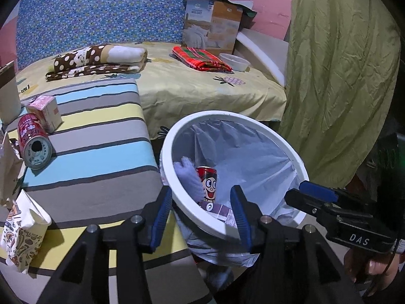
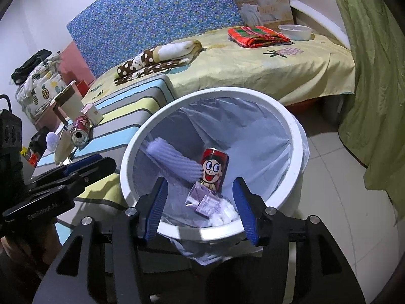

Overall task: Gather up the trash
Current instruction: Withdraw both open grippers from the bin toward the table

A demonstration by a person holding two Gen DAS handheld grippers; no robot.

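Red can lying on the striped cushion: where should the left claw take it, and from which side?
Grip the red can across its round body at mid-length, coming down from above. It lies on its side on the striped cushion, opened end facing the camera, small carton close behind, so the curved sides look freest.

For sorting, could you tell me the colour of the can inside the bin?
Red, with a cartoon face; the can shows best in the right wrist view.

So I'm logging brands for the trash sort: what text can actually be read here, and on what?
"DAS": black body of the right gripper.
"GenRobot.AI": black body of the left gripper, faint.
Red drink can lying on the striped cushion: print unreadable.
Tall cardboard bedding box: print too blurred.
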